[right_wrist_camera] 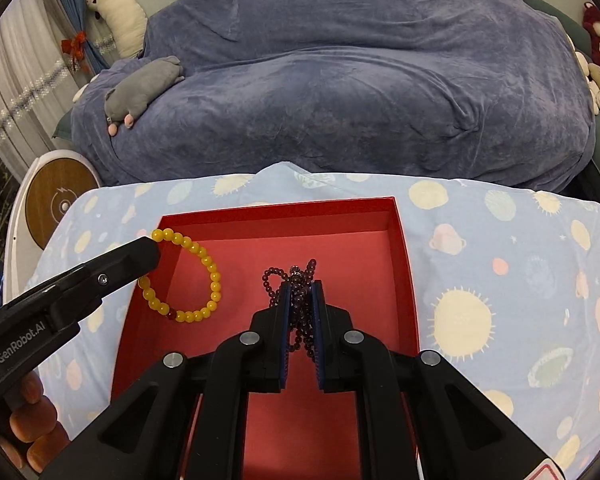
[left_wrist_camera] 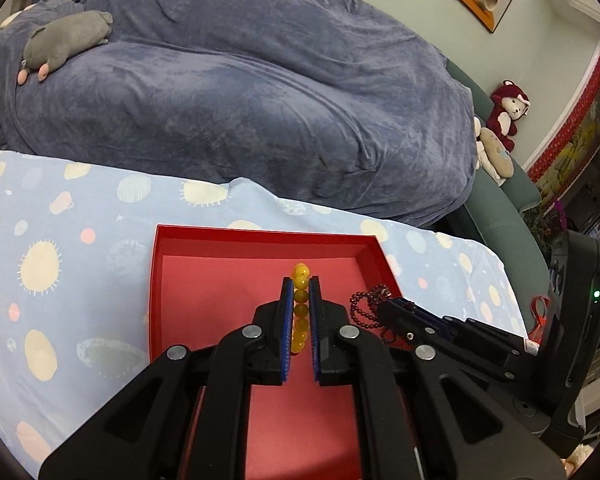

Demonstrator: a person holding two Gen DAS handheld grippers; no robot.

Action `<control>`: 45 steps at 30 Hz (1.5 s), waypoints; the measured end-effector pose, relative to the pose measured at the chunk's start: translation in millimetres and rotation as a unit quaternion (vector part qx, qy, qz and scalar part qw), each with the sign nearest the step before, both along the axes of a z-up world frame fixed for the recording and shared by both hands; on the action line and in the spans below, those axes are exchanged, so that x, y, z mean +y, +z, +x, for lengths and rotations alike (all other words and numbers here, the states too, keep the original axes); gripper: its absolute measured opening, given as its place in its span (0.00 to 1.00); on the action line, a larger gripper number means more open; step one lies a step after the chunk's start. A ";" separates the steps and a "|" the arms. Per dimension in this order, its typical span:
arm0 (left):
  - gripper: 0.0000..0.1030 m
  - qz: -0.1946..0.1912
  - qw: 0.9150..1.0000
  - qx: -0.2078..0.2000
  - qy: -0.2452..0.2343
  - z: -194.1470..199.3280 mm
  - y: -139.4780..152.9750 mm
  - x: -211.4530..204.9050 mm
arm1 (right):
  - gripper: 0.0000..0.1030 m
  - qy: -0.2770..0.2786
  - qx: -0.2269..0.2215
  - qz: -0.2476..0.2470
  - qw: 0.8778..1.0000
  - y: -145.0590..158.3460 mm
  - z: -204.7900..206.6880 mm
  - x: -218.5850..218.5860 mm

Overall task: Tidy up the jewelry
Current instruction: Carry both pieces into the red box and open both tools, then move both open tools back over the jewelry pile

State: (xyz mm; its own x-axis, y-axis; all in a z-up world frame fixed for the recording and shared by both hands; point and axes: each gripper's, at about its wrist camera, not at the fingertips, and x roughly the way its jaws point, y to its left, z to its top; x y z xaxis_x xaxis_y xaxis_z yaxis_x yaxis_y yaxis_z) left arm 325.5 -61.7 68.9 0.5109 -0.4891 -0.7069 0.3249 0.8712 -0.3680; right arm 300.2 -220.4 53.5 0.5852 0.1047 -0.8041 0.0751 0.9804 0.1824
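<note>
Left wrist, nearest: left tongs [left_wrist_camera: 300, 284] are closed on the yellow bead bracelet [left_wrist_camera: 301, 312], its beads lined up between the blue pads, held above the red box [left_wrist_camera: 220, 280].
Left wrist, side: right tongs [left_wrist_camera: 388, 306] are clamped on the dark bead necklace [left_wrist_camera: 366, 304] over the box's right edge.
Right wrist, nearest: right tongs [right_wrist_camera: 300, 284] are pinched shut on the bunched dark bead necklace [right_wrist_camera: 290, 278], loops hanging over the box floor [right_wrist_camera: 340, 280].
Right wrist, side: left tongs [right_wrist_camera: 152, 250] grip the yellow bead bracelet [right_wrist_camera: 204, 288] at its top; the ring dangles over the box's left wall.
Handling: both strands look light, limp and rolling; hard round beads may slip, so gripping across several beads seems safest.
Table: red box sits on the spotted cloth [right_wrist_camera: 500, 280], near its far edge.
</note>
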 end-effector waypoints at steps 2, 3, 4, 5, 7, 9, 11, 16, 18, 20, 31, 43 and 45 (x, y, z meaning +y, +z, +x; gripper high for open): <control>0.07 0.010 1.000 0.012 0.005 13.0 -13.7 0.9 | 0.09 0.002 0.013 -0.002 1.000 -12.4 10.9 -1.3; 0.07 0.015 1.000 0.014 0.007 17.1 -18.1 1.4 | 0.09 0.002 0.020 -0.004 1.000 -18.6 15.8 -2.3; 0.07 0.021 1.000 0.016 0.007 21.5 -23.6 1.5 | 0.10 0.000 0.025 -0.005 1.000 -23.5 20.1 -3.3; 0.07 0.030 0.999 0.019 0.008 24.2 -28.1 1.6 | 0.10 -0.002 0.030 -0.007 1.000 -27.1 24.5 -4.6; 0.07 0.047 0.999 0.021 0.004 29.1 -35.7 2.0 | 0.12 -0.007 0.041 -0.011 0.999 -35.4 32.2 -8.2; 0.07 0.071 0.997 0.018 0.003 33.1 -40.3 -0.2 | 0.13 -0.017 0.041 -0.017 0.999 -38.1 35.9 -12.5; 0.09 0.092 0.996 0.007 0.010 32.2 -39.2 0.6 | 0.16 -0.024 0.037 -0.023 0.999 -37.2 37.4 -16.4; 0.36 0.091 0.995 -0.019 0.037 21.3 -22.0 15.3 | 0.43 -0.051 -0.003 -0.024 0.998 -10.8 16.1 -29.7; 0.37 0.086 0.995 -0.023 0.044 15.5 -12.7 20.6 | 0.43 -0.051 -0.013 -0.020 0.998 1.7 1.7 -31.7; 0.39 0.080 0.995 -0.031 0.051 4.0 -2.1 27.9 | 0.43 -0.052 -0.021 -0.019 0.998 13.2 -15.1 -32.4; 0.46 0.084 0.993 -0.046 0.073 -104.6 26.3 67.2 | 0.48 -0.044 -0.042 -0.049 0.997 48.3 -139.1 -11.2; 0.49 0.114 0.992 0.002 0.060 -231.5 -30.7 82.8 | 0.48 -0.042 0.026 -0.029 0.998 -11.0 -267.4 29.6; 0.49 0.108 0.992 0.017 0.057 -245.3 -40.9 85.5 | 0.48 -0.043 0.033 -0.024 0.998 -19.6 -280.9 37.7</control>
